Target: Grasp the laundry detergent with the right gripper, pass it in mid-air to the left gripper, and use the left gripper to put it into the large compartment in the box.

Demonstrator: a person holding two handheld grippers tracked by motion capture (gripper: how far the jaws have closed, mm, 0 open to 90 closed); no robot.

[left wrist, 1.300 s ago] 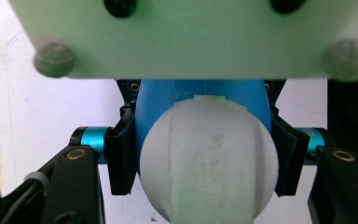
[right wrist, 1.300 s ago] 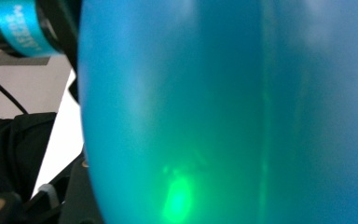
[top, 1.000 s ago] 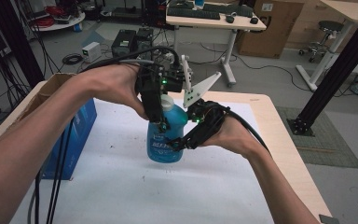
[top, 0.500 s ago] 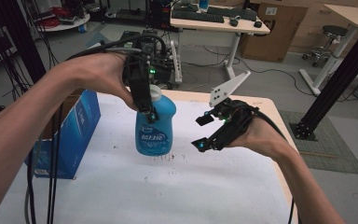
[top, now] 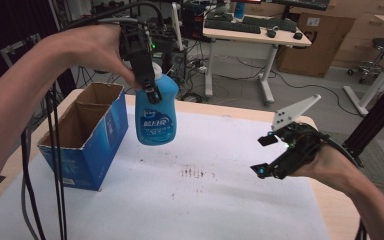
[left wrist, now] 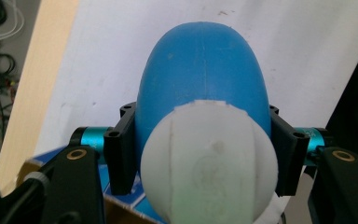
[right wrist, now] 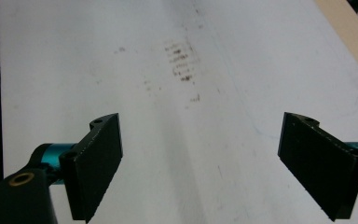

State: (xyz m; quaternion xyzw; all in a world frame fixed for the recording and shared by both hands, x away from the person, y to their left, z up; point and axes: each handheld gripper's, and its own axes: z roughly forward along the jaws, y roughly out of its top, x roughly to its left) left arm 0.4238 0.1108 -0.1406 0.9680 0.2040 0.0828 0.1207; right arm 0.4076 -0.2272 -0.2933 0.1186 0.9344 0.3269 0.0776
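A blue bottle with a white cap hangs in the air above the table, beside the open blue cardboard box. My left gripper is shut on its neck from above; in the left gripper view the white cap and blue body sit between the black jaws. My right gripper hovers over the right side of the table, open. In the right gripper view its jaws stand wide apart with nothing between them.
A white sheet covers the wooden table and carries a dark smudge near its middle. Black cables trail down at the left. Desks, a stool and boxes stand on the floor behind the table.
My left gripper has lifted the bottle and carried it left toward the box. The right gripper has let go of the bottle, opened and drawn back to the right.
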